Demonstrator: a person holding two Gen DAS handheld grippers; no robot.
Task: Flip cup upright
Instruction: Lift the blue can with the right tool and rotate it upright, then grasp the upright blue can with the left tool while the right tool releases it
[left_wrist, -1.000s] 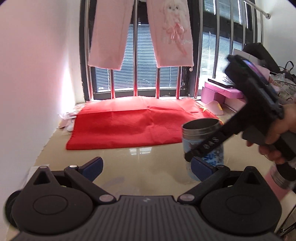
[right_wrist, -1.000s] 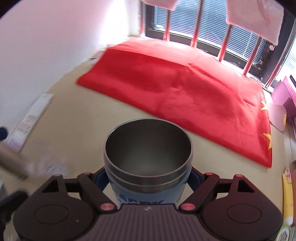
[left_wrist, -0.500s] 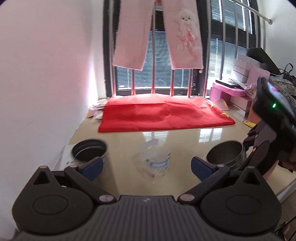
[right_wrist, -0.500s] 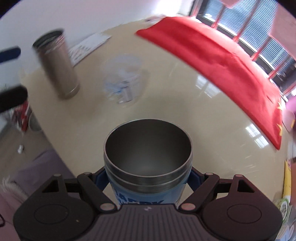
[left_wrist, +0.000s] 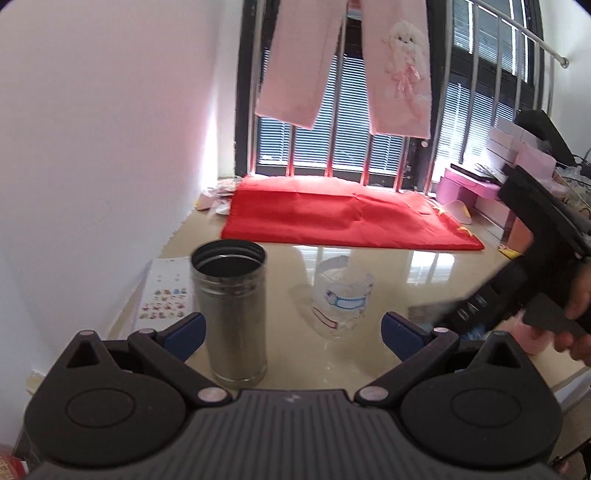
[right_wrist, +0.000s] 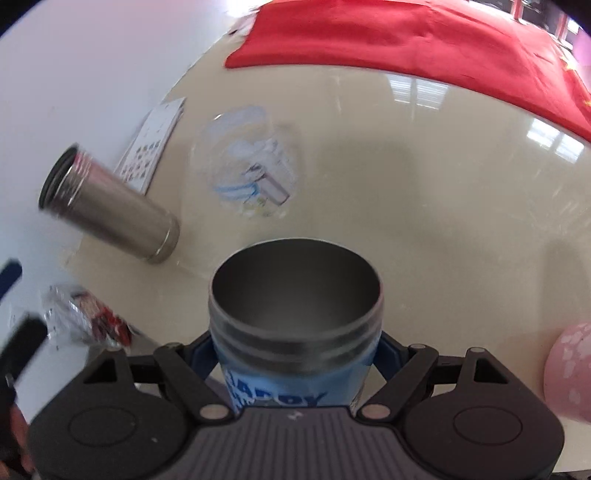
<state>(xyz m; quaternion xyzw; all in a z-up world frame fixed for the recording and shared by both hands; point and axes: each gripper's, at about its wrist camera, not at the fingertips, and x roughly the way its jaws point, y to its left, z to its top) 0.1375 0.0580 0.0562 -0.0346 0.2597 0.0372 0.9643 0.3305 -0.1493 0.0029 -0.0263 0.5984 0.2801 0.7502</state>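
Two tongs: right tongs clamped on cup, mouth forward, above counter; left tongs apart, empty. Advice: rotate mouth-up, lower flat on bare counter, clear of flask and plastic cup, then release.

Between the left hand-held gripper's spread fingers stood a tall steel tumbler and, further off, a clear plastic cup. Bare beige surface lay open beyond them up to the red cloth. A sticker sheet lay flat by the wall.
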